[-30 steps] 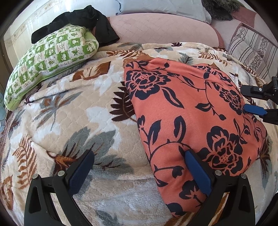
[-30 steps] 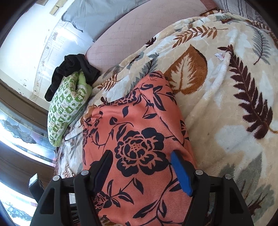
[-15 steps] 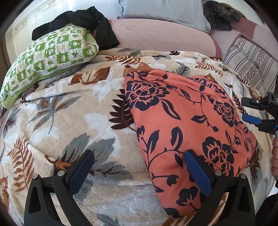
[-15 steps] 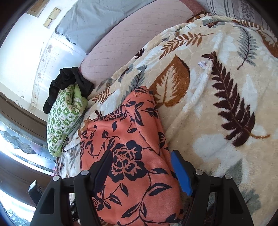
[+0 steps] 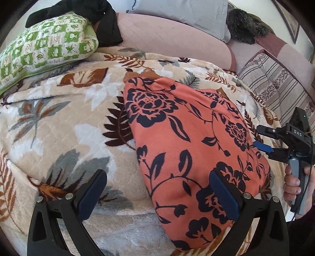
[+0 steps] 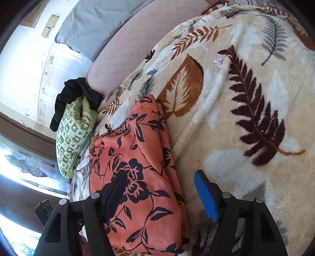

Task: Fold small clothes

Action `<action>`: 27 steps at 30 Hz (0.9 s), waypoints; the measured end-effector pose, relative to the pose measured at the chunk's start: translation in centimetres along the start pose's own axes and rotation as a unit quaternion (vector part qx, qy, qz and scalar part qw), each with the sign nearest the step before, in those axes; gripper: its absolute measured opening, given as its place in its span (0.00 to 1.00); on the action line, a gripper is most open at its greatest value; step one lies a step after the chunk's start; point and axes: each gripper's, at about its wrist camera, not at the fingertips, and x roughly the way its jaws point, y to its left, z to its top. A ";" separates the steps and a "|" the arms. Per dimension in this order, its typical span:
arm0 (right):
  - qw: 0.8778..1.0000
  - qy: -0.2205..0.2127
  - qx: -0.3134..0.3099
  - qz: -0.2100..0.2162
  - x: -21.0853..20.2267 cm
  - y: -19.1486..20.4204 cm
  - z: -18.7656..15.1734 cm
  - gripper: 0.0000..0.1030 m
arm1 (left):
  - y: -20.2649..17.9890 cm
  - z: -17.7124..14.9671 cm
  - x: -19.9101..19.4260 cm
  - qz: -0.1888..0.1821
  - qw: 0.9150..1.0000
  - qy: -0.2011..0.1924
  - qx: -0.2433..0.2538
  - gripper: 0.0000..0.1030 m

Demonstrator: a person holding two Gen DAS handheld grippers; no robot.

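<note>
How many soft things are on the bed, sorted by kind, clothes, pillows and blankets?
Clothes: 2, the orange floral garment and the black garment.
Pillows: 2, the green checked pillow and the grey pillow.
Blankets: 1, the leaf-print blanket.
Total: 5.

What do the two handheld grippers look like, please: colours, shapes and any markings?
The left gripper and the right gripper both have black, angular frames with silver screws and blue textured pads on the jaws. The left wrist view shows white "DAS" lettering on the right gripper's body, a grey handle and the bare hand.
</note>
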 end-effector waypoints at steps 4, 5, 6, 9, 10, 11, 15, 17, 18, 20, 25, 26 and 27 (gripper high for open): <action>1.000 0.021 0.009 0.011 1.3 -0.3 -0.1 0.74 | -0.3 0.0 1.1 -0.039 0.999 0.016 -0.007 1.00; 0.999 0.029 0.010 0.011 1.8 -0.2 -0.2 0.75 | -0.3 0.0 1.4 -0.046 0.999 0.021 -0.011 1.00; 0.999 0.037 0.010 0.012 2.3 -0.2 -0.2 0.75 | -0.3 -0.1 1.7 -0.051 0.998 0.027 -0.015 1.00; 0.999 0.042 0.002 0.020 3.2 0.1 -0.5 0.79 | -0.4 -0.1 2.4 -0.055 0.998 0.036 -0.023 1.00; 0.999 0.042 0.001 0.024 3.4 0.2 -0.5 0.81 | -0.5 -0.1 2.5 -0.055 0.998 0.036 -0.022 1.00; 0.999 0.041 0.000 0.029 3.6 0.3 -0.6 0.84 | -0.6 0.0 2.6 -0.054 0.998 0.036 -0.022 1.00; 0.998 0.047 -0.018 0.040 4.4 1.4 -1.0 0.85 | -1.1 0.3 2.9 -0.052 0.998 0.037 -0.020 1.00; 0.997 0.050 -0.034 0.039 4.8 2.2 -1.3 0.85 | -1.5 0.4 3.0 -0.051 0.998 0.038 -0.019 1.00; 0.997 0.051 -0.040 0.040 5.0 2.5 -1.4 0.85 | -1.6 0.4 3.0 -0.051 0.998 0.038 -0.018 1.00; 0.997 0.048 -0.045 0.041 5.1 3.0 -1.7 0.85 | -2.1 0.5 3.1 -0.052 0.998 0.038 -0.016 1.00; 0.995 0.043 -0.034 0.079 5.1 3.4 -2.2 0.83 | -2.3 0.7 3.3 -0.042 0.998 0.040 -0.022 1.00; 0.996 0.043 -0.040 0.074 5.0 3.5 -2.2 0.83 | -2.2 0.7 3.3 -0.042 0.998 0.040 -0.026 1.00; 0.996 0.044 -0.042 0.071 5.1 3.6 -2.2 0.82 | -2.2 0.7 3.3 -0.042 0.998 0.040 -0.029 1.00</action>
